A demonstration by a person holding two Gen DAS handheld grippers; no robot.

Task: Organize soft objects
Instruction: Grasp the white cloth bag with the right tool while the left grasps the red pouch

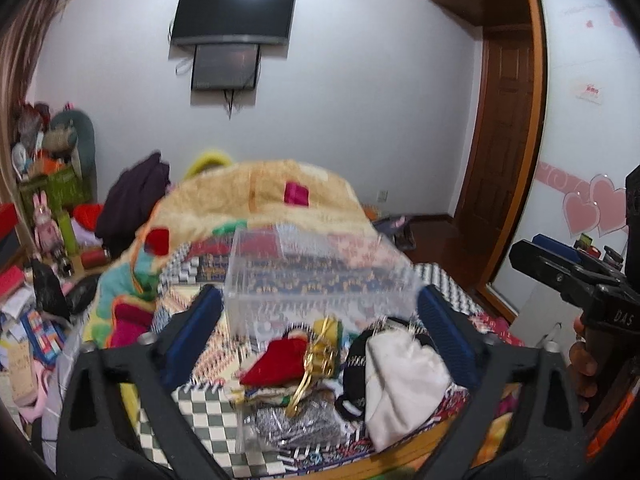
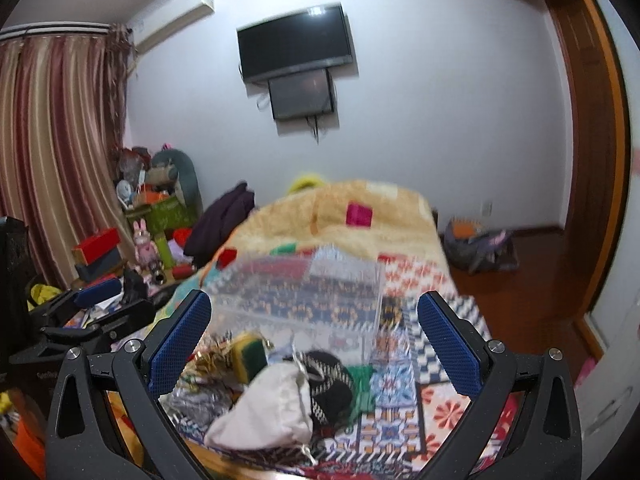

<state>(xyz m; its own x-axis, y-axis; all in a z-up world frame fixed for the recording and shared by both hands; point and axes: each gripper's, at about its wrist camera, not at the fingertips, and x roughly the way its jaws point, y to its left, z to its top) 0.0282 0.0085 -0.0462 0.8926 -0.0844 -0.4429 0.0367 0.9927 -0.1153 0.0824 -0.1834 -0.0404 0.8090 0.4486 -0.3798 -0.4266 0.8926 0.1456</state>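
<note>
A pile of soft things lies on the patterned bed cover near the bed's front edge: a white cloth pouch (image 1: 400, 376) (image 2: 272, 408), a red pouch (image 1: 276, 364), a black knitted piece (image 2: 332, 384), a silver glittery bag (image 1: 296, 420) (image 2: 196, 404) and a yellow-green sponge (image 2: 250, 350). A clear plastic box (image 1: 316, 276) (image 2: 304, 292) stands just behind the pile. My left gripper (image 1: 320, 336) is open, above the pile. My right gripper (image 2: 316, 340) is open, above the pile; it also shows in the left wrist view (image 1: 560, 264).
A beige fluffy blanket (image 1: 260, 196) (image 2: 352, 204) covers the far half of the bed. A cluttered table with boxes and toys (image 1: 48, 240) (image 2: 140, 240) stands at the left. A wooden door (image 1: 500, 140) and a backpack on the floor (image 2: 480, 248) are at the right.
</note>
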